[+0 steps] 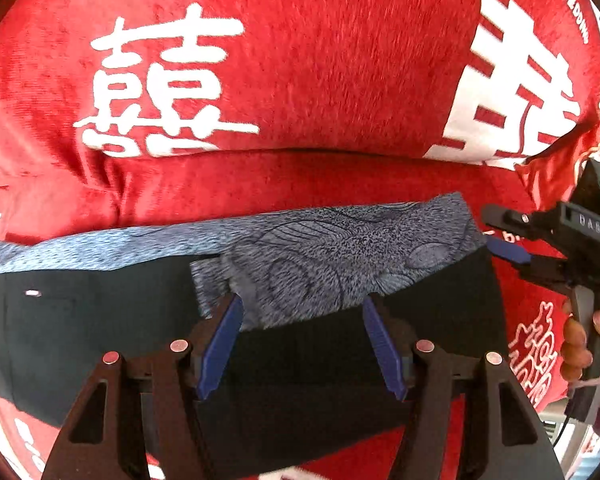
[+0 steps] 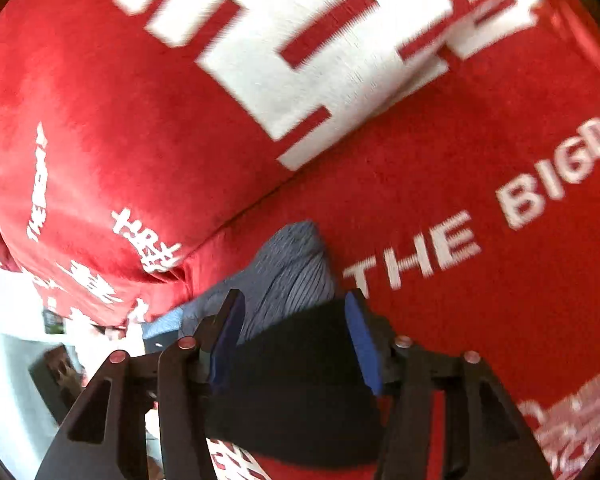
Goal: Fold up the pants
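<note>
Our left gripper (image 1: 302, 340) hangs spread above the pants (image 1: 300, 360), which run left to right; our right gripper (image 2: 296, 344), also spread, holds nothing at their right end.

Big white sign: I see the Chinese double-happiness sign 囍 on the red back cushion (image 1: 300, 60), one whole at the upper left of the left wrist view, another cut off at the upper right.
Curved small print: "Y WEDDING" on that cushion's top right corner, its first letters out of frame.
Seat lettering: I read "THE BIGDA", white on the red seat cover (image 2: 480, 200), right side of the right wrist view, cut off at the edge.
Gripper marking: raised "DAS" on the black right gripper (image 1: 504, 232), right edge of the left wrist view.
Side cushion print: small white characters and vertical lettering at the left of the right wrist view, too blurred for me to read.
</note>
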Motion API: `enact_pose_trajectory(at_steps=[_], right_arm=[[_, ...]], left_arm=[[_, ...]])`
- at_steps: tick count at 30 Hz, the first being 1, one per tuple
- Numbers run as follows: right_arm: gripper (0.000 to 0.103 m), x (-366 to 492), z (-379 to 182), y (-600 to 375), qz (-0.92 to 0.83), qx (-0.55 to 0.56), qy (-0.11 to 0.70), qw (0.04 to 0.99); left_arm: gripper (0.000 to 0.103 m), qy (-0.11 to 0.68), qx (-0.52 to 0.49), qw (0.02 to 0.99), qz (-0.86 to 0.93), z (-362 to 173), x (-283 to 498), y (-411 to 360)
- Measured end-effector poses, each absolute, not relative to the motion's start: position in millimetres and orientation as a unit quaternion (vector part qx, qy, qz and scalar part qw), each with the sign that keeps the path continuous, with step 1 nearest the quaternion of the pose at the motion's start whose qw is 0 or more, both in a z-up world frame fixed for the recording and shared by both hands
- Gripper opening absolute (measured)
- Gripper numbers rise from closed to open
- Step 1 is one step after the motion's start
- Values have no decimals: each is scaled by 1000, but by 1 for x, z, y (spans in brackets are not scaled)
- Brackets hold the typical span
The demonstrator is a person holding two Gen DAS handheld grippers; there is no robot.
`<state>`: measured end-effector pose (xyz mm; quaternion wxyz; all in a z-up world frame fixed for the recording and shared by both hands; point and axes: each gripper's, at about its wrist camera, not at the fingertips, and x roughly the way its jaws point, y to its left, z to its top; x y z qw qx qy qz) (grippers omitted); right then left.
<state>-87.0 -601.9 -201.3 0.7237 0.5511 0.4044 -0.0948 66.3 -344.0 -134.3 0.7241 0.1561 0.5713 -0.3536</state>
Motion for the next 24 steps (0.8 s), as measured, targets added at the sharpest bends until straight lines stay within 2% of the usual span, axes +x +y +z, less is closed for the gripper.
enact_pose_trajectory(at_steps=[2, 3, 6, 9, 12, 13, 14, 17, 18, 24], right_arm=[[49, -75, -221, -607, -66, 575, 413, 703], [37, -74, -228, -608, -66, 576, 425, 695], [29, -79, -225, -613, -43, 598, 410, 687], [27, -86, -208, -612, -37, 582, 412, 700], [26, -80, -206, -612, -103, 508, 464, 718], [27, -73, -208, -609, -117, 476, 482, 726], [29, -67, -210, -606, -121, 457, 491, 732], [37, -65, -206, -600, -119, 468, 480, 732], [40, -67, -203, -596, -116, 468, 482, 732], [40, -88, -145, -549, -116, 356, 482, 792]], left_arm=[[64, 579, 164, 722, -341, -148, 68, -348], [64, 580, 166, 723, -336, -151, 69, -348], [64, 583, 176, 724, -324, -156, 71, -342], [64, 591, 175, 717, -325, -164, 72, -333], [67, 577, 202, 722, -325, -167, 63, -334], [77, 575, 213, 725, -314, -170, 61, -332], [81, 582, 211, 723, -307, -174, 62, -330], [83, 625, 139, 711, -292, -180, 75, -306], [83, 621, 144, 714, -290, -179, 74, -304], [83, 604, 182, 724, -279, -172, 58, -301]])
